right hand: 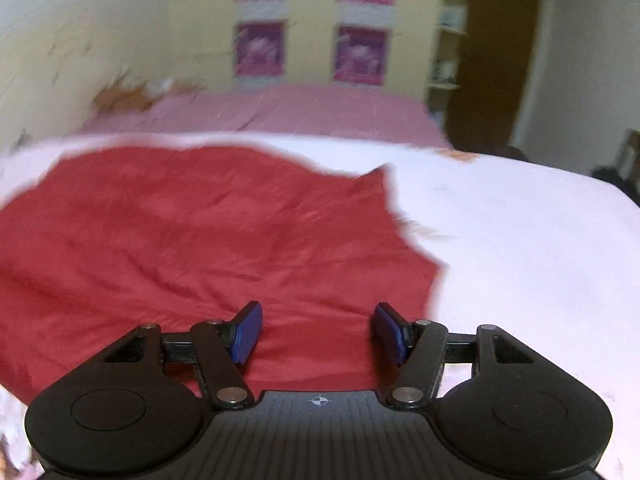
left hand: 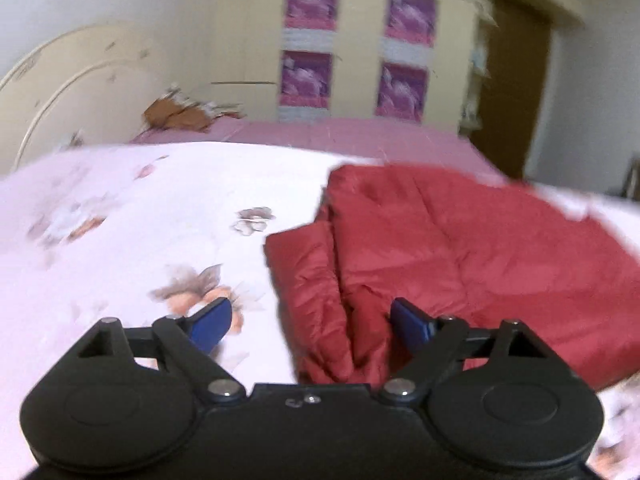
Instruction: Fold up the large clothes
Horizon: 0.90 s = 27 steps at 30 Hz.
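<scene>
A red quilted garment (left hand: 460, 248) of smooth, puffy fabric lay spread on the bed's white floral sheet (left hand: 120, 220), filling the right half of the left wrist view and the left and centre of the right wrist view (right hand: 180, 232). Its near edge bunched into soft vertical folds. The left claw (left hand: 310, 322) stood spread wide, blue ribbed pads apart, gripping nothing. The right claw (right hand: 318, 330) was likewise agape over the red cloth. A pink cover (right hand: 280, 112) lay beyond, toward the top of the frame.
</scene>
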### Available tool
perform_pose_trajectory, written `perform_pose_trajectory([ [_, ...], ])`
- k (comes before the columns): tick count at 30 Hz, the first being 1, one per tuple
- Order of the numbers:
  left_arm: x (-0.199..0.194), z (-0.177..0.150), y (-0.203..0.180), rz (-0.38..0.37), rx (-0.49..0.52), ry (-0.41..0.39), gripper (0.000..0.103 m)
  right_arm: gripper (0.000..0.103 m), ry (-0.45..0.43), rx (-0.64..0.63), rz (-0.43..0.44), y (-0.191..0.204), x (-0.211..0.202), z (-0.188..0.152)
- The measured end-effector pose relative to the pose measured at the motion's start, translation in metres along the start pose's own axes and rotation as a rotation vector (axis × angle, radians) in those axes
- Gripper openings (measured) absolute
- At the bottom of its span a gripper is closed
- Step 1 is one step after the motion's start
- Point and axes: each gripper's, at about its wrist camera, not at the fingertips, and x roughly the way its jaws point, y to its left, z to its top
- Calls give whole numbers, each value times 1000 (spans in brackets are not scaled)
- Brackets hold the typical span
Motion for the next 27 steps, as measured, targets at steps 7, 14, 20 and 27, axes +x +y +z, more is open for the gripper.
perform_pose_trajectory([
  [7, -28, -33, 16, -203, -501, 84, 81, 81, 41, 522, 156, -62, -51, -44],
  [14, 3, -50, 25, -262, -760, 60, 76, 77, 94, 835, 331, -76, -29, -78],
  [20, 39, -29, 19, -225, -712, 60, 65, 68, 52, 874, 334, -78, -13, -68],
  [27, 64, -8, 3, -179, -589, 94, 32, 29, 75, 798, 314, -66, 19, -48],
])
